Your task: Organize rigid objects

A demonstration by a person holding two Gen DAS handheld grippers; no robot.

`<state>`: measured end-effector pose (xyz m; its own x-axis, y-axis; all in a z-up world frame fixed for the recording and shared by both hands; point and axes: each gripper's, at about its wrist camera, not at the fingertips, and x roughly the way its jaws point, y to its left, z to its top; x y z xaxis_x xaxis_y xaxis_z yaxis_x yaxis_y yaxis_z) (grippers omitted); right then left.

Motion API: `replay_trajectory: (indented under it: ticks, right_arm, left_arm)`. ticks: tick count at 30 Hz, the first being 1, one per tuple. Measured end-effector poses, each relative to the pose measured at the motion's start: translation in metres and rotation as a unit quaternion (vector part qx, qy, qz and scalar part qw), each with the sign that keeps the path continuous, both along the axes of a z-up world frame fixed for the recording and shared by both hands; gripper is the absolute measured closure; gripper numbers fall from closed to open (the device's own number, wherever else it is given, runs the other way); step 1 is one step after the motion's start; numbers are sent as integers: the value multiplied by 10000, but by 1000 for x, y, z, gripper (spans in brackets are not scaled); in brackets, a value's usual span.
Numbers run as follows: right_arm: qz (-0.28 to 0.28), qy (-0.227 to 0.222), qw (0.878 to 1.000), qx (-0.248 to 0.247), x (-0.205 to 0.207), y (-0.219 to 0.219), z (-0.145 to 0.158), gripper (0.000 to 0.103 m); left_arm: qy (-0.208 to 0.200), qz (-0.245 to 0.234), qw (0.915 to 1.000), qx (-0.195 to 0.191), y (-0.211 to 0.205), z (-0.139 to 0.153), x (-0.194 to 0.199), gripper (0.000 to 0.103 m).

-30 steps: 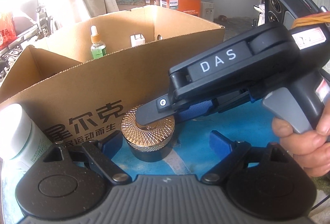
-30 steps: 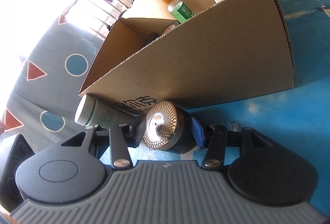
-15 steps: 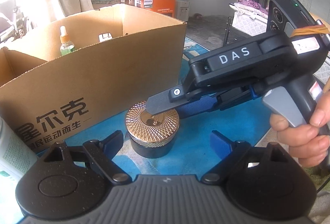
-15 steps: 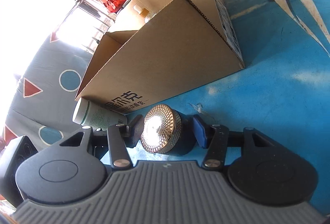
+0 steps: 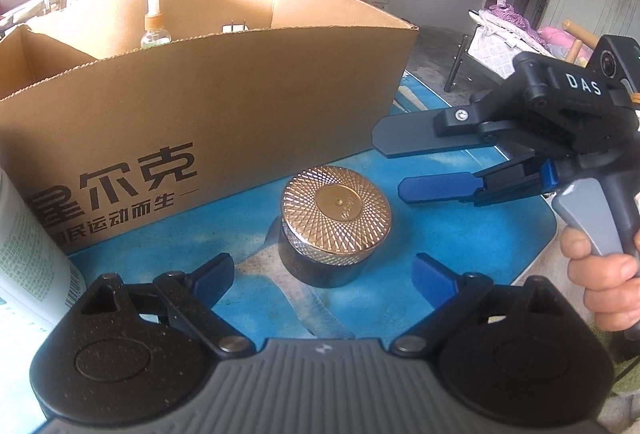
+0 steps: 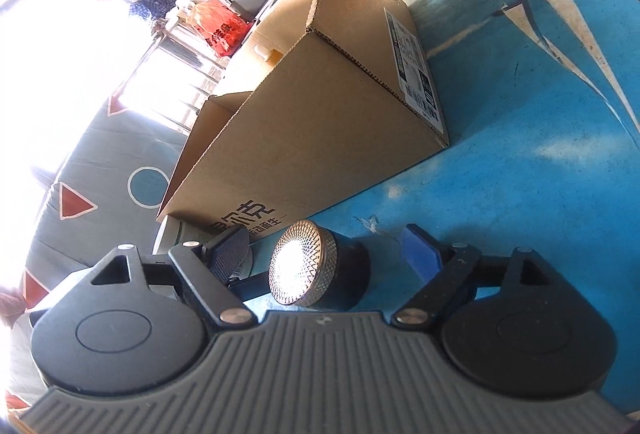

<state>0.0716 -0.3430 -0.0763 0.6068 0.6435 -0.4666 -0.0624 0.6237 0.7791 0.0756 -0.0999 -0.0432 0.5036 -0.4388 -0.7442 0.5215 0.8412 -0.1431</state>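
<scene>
A round dark jar with a gold textured metal lid [image 5: 335, 224] is seen upright on the blue worktop [image 5: 460, 234], just in front of an open brown cardboard box [image 5: 224, 106]. The left tongs [image 5: 322, 274] are spread wide to either side of it, untouched. The right tongs [image 5: 394, 164] are held open beside it, gripping nothing.
</scene>
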Motion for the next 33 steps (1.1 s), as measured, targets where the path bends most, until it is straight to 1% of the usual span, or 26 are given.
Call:
replay_trajectory:
  ticks: [3,5,7,13,16,18,19,21,22,24,26,30,32,33]
  right_arm:
    - [-12,-52,10000,-64,-3,0,2,19]
    - [-23,-86,9999,-123,-5,1,4,19]
    - [-30,-117,9998,-182,-6,2,7,19]
    - [-5,-217,9990,-381,-10,12,17,19]
    - [-31,-267,9984,-490,-12,15,22,19]
    - [-73,-291,9981,-533,-14,15,25,19]
    - [-97,-301,9980,-552,-15,15,27,19]
    - [-125,-321,9976,-595,-16,15,29,19]
    - [-124,-320,9975,-616,-16,16,30,19]
    - [-119,-298,9971,-694,-14,19,31,19]
    - [-111,-261,9966,-779,-11,24,31,19]
    - [-158,-80,9954,-938,-3,32,25,24]
    - [-176,54,9949,-996,2,35,21,32]
    - [-169,101,9948,-997,3,36,19,34]
  left_arm:
    - [81,33,9999,-90,6,3,1,6]
    - [94,17,9997,-234,11,6,1,2]
    - [10,-11,9993,-364,14,10,-2,0]
    - [-123,-106,9986,-494,18,20,-8,0]
    - [-292,-269,9975,-577,17,24,-15,0]
    - [-360,-366,9971,-563,15,26,-18,0]
    - [-410,-389,9972,-491,12,26,-19,0]
    - [-509,-358,9978,-217,6,25,-20,0]
    - [-606,-327,9976,-12,2,24,-21,0]
    - [-764,-296,9961,335,-6,20,-21,0]
    - [-879,-314,9941,562,-13,16,-21,0]
    - [-1097,-404,9901,774,-26,9,-24,4]
    - [-1071,-421,9902,793,-30,6,-22,7]
    - [-1030,-429,9908,768,-32,5,-21,9]
